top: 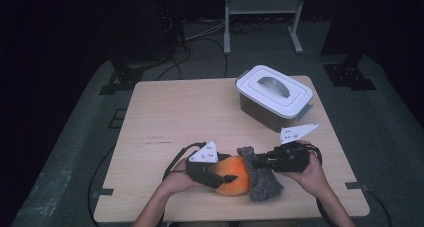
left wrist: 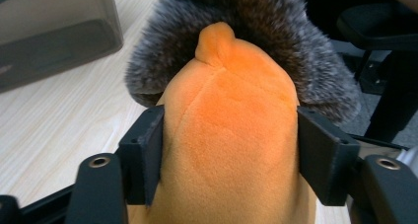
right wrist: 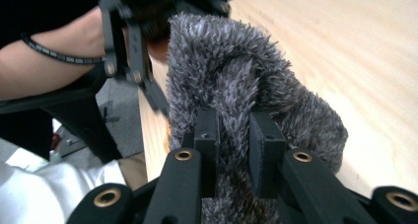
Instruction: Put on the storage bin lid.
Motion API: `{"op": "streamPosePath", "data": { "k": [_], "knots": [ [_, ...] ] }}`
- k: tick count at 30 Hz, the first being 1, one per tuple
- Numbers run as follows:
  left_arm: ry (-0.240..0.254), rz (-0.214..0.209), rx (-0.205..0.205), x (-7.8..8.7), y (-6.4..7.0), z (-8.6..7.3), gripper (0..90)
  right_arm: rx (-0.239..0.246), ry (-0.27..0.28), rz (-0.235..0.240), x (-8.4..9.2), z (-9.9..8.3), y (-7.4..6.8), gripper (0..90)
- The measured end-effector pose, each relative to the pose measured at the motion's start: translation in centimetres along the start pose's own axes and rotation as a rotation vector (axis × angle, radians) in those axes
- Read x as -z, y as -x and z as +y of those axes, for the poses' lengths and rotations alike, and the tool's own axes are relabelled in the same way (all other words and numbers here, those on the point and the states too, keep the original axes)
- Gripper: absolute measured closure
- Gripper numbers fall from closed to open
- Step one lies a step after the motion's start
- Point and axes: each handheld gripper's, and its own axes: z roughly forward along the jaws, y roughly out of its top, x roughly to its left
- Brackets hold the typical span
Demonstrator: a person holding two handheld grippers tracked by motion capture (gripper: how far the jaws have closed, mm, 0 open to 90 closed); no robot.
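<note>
Left gripper (top: 220, 177): jaws clamped on the orange plush toy (top: 232, 175), steadying it on the bench (top: 175, 117).
Right gripper (top: 257, 162): jaws pinched on the grey fur cover (top: 262, 179), apparently for working it along the toy.

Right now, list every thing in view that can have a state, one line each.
Left gripper: shut on the orange plush toy, jaws pressing its sides.
Right gripper: shut on the grey furry piece.
Orange plush toy: lying on the table, held.
Grey furry piece: against the toy's end, pinched.
Lidded box: lid on, handle flat, standing apart from both grippers.
Table: bears all of these.
</note>
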Motion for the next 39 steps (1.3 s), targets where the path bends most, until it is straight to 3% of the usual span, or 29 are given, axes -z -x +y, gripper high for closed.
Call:
{"op": "streamPosePath", "data": {
  "k": [5, 11, 14, 16, 20, 25, 28, 30, 32, 36, 39],
  "knots": [
    [0.0, 0.004, -0.01, -0.3, 0.1, 0.0, 34.6, 0.019, -0.025, -0.022, -0.8, -0.1, -0.2, 75.5],
    [0.023, 0.003, 0.051, 0.5, -1.0, -0.7, 35.4, -0.045, -0.046, 0.007, -1.5, -1.7, 1.1, 76.1],
    [0.025, 0.008, 0.057, 0.4, -1.0, -0.7, 35.0, -0.089, -0.07, 0.043, -1.7, -2.3, 2.1, 75.9],
    [0.025, 0.008, 0.058, 0.3, -0.8, -0.6, 34.2, -0.108, -0.087, 0.035, -1.4, -2.7, 2.6, 76.0],
    [0.028, 0.011, 0.044, -0.4, -0.4, -0.5, 32.1, -0.092, -0.05, 0.017, -0.4, -2.1, 2.1, 76.2],
    [0.017, 0.023, -0.006, -1.5, 0.6, 0.2, 30.3, -0.019, 0.032, 0.002, 0.6, 0.1, 0.1, 75.8],
    [0.014, 0.021, 0.0, -1.8, 0.6, 0.3, 27.2, 0.011, -0.014, -0.029, 0.0, 0.3, -0.5, 75.7],
    [0.006, 0.014, -0.007, -1.8, 0.6, 0.2, 23.1, 0.006, -0.06, -0.035, -0.6, -0.2, -0.2, 75.9],
    [0.009, 0.004, -0.009, -1.7, 0.5, 0.2, 18.8, -0.014, -0.073, -0.016, -0.8, -0.6, 0.2, 76.2],
    [-0.009, 0.015, 0.04, -1.5, -0.2, -0.1, 10.3, -0.035, -0.099, -0.024, -0.4, -1.3, 1.0, 76.2],
    [-0.002, 0.0, 0.092, -1.2, -0.9, -0.8, 9.9, -0.059, -0.097, -0.01, -0.1, -1.9, 1.6, 76.2]
  ]
}}
